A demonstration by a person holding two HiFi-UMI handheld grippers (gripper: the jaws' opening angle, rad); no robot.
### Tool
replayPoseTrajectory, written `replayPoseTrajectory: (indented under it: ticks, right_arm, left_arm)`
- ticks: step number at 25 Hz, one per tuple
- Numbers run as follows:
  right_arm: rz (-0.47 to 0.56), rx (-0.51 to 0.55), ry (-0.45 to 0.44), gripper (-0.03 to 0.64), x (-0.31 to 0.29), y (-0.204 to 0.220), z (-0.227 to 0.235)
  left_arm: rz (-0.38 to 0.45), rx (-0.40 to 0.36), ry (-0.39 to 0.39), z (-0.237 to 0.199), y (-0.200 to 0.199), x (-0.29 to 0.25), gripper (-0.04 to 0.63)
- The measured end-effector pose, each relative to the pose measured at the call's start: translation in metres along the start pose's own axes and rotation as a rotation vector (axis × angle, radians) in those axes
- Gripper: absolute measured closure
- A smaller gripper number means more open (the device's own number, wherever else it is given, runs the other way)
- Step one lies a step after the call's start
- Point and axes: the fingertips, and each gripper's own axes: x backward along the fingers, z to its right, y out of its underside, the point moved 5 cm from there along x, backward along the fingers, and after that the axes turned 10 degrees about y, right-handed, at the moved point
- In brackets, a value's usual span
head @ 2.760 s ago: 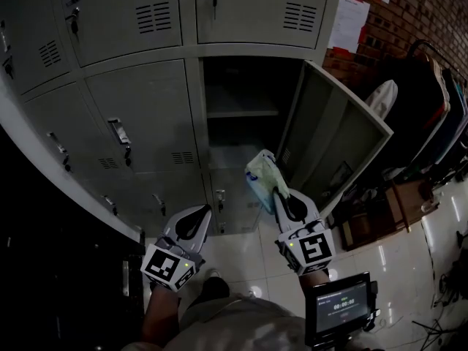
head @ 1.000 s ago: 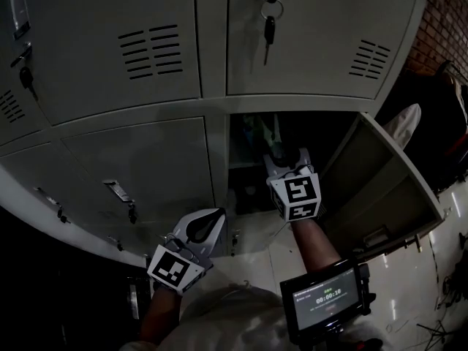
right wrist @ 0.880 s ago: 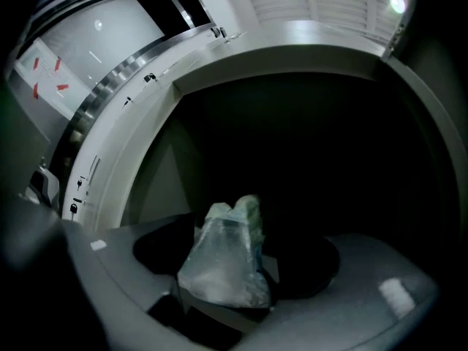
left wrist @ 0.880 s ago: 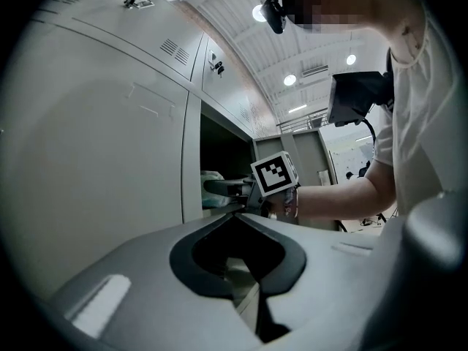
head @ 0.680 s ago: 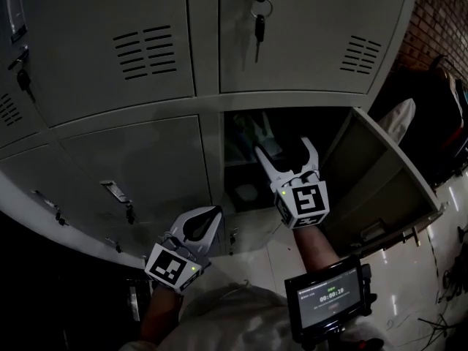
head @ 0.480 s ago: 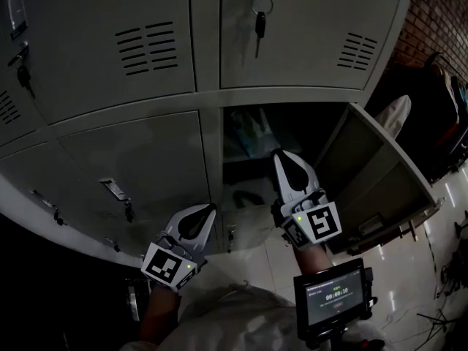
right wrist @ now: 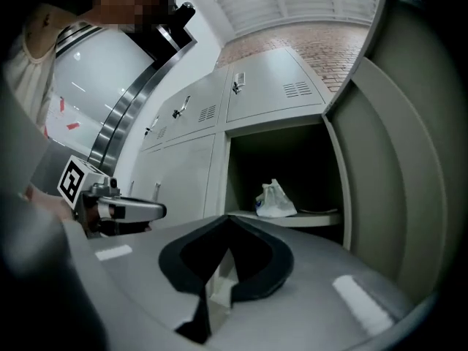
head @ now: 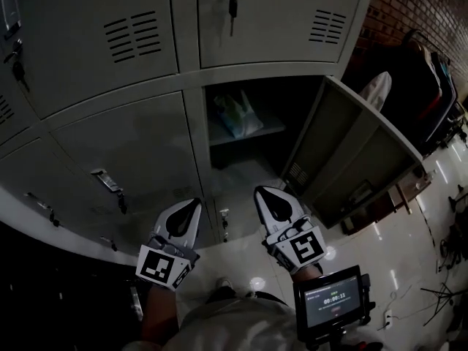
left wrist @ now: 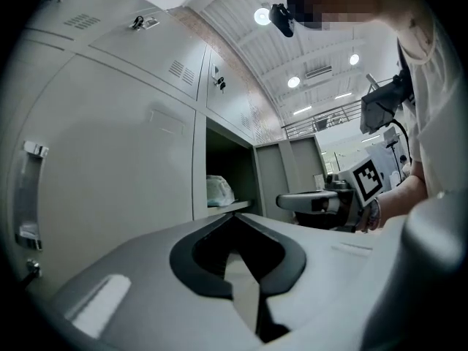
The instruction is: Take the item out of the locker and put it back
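A pale plastic bag (head: 235,115) lies on the shelf (head: 265,129) inside the open locker, with nothing touching it. It also shows in the left gripper view as the bag (left wrist: 217,191) and in the right gripper view as the bag (right wrist: 276,199). My right gripper (head: 262,192) is outside the locker, below its opening, with its jaws shut and empty; the right gripper (right wrist: 228,221) points up at the shelf. My left gripper (head: 191,203) is to the left, in front of a closed door, shut with nothing in it.
The locker's door (head: 351,159) swings open to the right. Keys (head: 232,6) hang from the locker above. A handle (head: 108,181) sticks out of the closed door at left. A small screen (head: 333,302) sits by my right wrist. Dark clutter stands at the right by a brick wall (head: 417,6).
My right gripper drew back out of the locker and down, and its jaws closed empty. The bag stays on the shelf. The left gripper barely moved.
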Motion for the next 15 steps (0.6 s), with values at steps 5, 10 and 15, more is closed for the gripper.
replayPoseTrajectory:
  ticks: [5,10,15]
  right_arm:
    - [-0.028,-0.016,-0.015,0.618,0.058,0.0,-0.003]
    - [-0.032,-0.038,-0.04,0.618,0.127,-0.004,-0.001]
    - [-0.052,-0.066,-0.11,0.618,0.19,0.001,-0.001]
  left_arm:
    - [0.032,0.0,-0.02,0.054,-0.01,0.013,0.621]
    - [0.016,0.02,-0.041,0.128,-0.004,0.029,0.621]
    - [0.013,0.028,-0.067,0.2,0.0,0.041,0.621]
